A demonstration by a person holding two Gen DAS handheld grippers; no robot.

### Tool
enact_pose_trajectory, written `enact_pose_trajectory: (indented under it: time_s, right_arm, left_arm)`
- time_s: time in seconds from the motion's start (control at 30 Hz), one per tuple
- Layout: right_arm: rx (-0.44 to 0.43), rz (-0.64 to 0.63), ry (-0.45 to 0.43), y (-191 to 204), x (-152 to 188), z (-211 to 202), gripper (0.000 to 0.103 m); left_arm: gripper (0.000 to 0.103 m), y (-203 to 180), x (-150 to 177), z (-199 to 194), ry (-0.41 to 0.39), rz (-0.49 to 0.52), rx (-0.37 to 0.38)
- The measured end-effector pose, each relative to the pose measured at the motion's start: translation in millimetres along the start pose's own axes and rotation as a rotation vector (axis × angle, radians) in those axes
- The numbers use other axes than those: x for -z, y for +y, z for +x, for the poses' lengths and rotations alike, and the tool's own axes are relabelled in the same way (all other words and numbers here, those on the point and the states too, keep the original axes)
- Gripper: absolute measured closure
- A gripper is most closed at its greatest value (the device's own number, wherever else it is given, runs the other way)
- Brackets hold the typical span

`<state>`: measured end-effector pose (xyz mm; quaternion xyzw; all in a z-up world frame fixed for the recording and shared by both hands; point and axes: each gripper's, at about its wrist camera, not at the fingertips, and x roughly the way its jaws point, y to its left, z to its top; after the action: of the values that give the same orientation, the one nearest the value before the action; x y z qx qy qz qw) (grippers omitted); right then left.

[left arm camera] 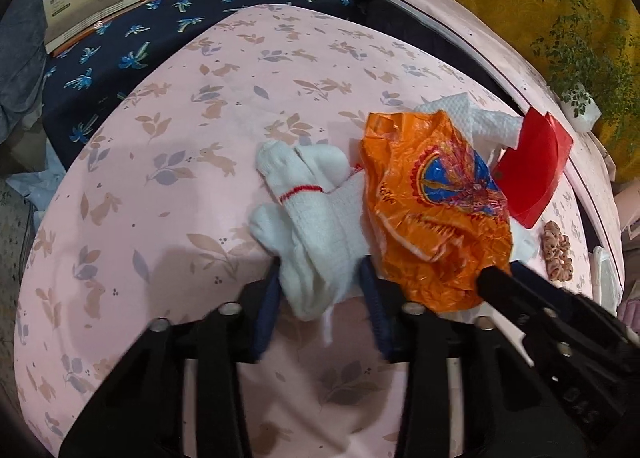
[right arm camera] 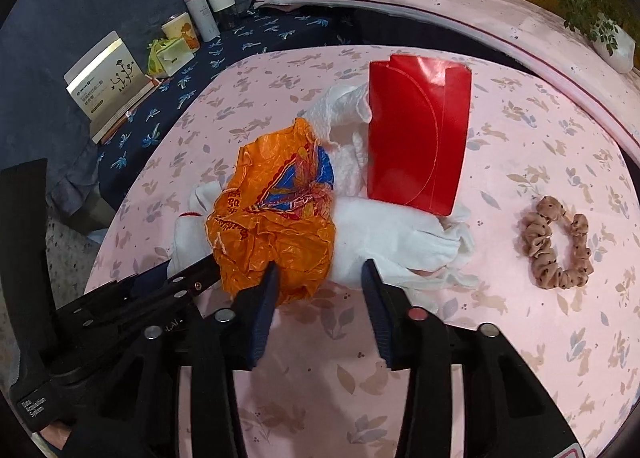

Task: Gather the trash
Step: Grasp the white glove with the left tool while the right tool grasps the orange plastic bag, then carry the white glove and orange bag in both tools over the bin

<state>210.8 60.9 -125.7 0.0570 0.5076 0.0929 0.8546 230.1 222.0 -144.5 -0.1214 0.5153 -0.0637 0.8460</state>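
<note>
A pink rabbit-print tablecloth (left arm camera: 180, 130) covers a table beside a navy floral cloth (left arm camera: 120, 58) holding boxes and jars. The left gripper (left arm camera: 322, 278) pinches a white knit glove (left arm camera: 304, 218). The right gripper (right arm camera: 320, 278) straddles an orange plastic bag (right arm camera: 276, 226) and white cloth (right arm camera: 392, 242); I cannot tell whether it grips them.
</note>
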Motion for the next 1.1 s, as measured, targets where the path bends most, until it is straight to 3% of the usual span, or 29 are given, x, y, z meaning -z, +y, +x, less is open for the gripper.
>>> enact_pose_trajectory:
  time_s: [0.03,0.07,0.2,0.57,1.1]
  right_arm:
    - [-0.008,0.0,0.007,1,1,2,0.091]
    - [-0.014,0.002,0.008,1,3,2,0.094]
    - [-0.027,-0.006,-0.022,2,6,-9,0.096]
    - [0.015,0.003,-0.176,-21,4,-88,0.097]
    - [0.103,0.174,-0.343,-134,27,-196,0.097]
  left_arm:
    - [0.085,-1,0,1,0.008,0.002,0.014]
    - [0.089,-1,1,0,0.01,0.002,0.019]
    - [0.095,-5,5,-4,0.007,0.001,0.031]
    - [0.096,-42,13,-49,-0.057,0.035,0.069]
    - [0.096,-185,37,-106,-0.127,0.248,0.173]
